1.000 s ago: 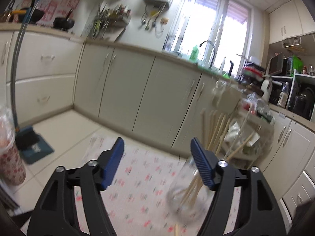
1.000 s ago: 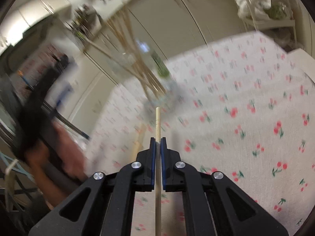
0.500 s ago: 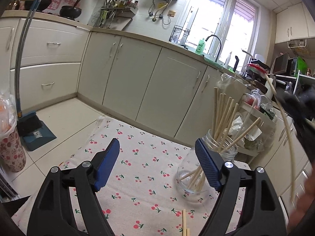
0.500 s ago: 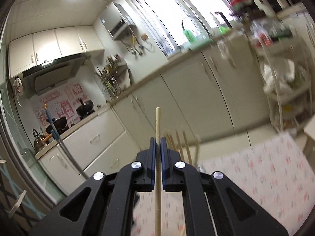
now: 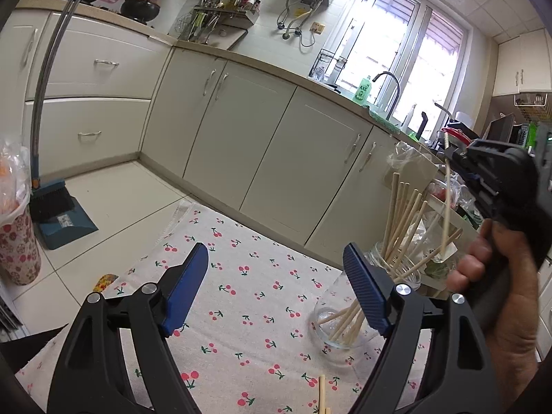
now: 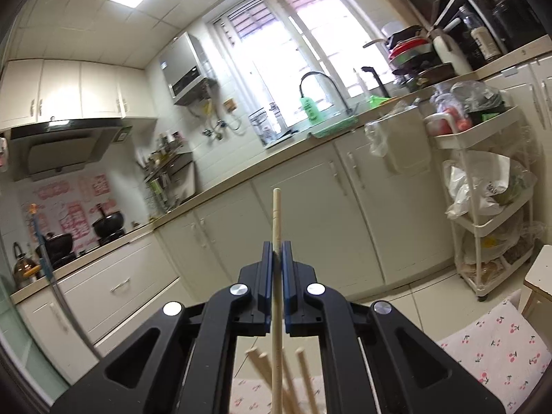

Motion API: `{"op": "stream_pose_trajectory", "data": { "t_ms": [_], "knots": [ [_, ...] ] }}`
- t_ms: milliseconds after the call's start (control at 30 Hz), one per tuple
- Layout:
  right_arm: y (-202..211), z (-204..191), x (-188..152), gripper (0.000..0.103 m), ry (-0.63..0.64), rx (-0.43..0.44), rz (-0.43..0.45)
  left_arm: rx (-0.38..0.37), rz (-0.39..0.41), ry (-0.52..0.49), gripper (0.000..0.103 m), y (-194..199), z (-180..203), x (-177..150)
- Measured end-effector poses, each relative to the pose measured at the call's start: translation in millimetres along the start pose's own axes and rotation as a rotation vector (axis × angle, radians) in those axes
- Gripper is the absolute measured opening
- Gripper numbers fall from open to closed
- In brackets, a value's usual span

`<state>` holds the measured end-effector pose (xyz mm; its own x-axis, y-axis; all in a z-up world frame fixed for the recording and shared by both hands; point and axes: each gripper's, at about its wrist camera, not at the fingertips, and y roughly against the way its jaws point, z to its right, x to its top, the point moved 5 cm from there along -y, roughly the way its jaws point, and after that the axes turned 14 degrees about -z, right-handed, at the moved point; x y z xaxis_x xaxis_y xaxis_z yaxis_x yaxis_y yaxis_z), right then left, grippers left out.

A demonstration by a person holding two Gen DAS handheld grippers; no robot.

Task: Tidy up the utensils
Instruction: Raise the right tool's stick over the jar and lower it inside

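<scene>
A clear glass jar (image 5: 339,327) holding several wooden chopsticks (image 5: 396,220) stands on the cherry-print cloth (image 5: 248,293), right of centre in the left wrist view. My left gripper (image 5: 276,293) is open and empty, low over the cloth, its right finger in front of the jar. My right gripper (image 6: 275,258) is shut on one wooden chopstick (image 6: 276,220), held upright. In the left wrist view that gripper (image 5: 452,158) hangs above the jar with the chopstick (image 5: 446,207) pointing down toward its mouth. Chopstick tops (image 6: 303,379) show below my right gripper.
More loose chopsticks (image 5: 322,393) lie on the cloth at the near edge. Kitchen cabinets (image 5: 269,158) run behind. A dustpan and brush (image 5: 58,214) and a flowered bin (image 5: 17,252) stand on the left. A white trolley (image 6: 490,207) stands on the right.
My right gripper swung from pointing down at the cloth to holding the chopstick upright, and moved above the jar. My left gripper dropped slightly and stayed open.
</scene>
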<state>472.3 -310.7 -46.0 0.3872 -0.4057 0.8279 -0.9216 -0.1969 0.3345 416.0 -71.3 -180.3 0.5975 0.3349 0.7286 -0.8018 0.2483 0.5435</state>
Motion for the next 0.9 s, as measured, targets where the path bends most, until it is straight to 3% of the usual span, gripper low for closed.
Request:
{"op": "stream_pose_trajectory", "data": {
  "t_ms": [333, 900],
  "knots": [
    [-20.2, 3.7, -26.0, 0.006, 0.025, -0.068, -0.007, -0.015, -0.022, 0.035, 0.078, -5.8, -5.4, 2.1],
    [3.6, -10.0, -40.6, 0.006, 0.123, -0.033, -0.017, -0.008, -0.027, 0.036, 0.079, -8.8, -5.5, 1.1]
  ]
}}
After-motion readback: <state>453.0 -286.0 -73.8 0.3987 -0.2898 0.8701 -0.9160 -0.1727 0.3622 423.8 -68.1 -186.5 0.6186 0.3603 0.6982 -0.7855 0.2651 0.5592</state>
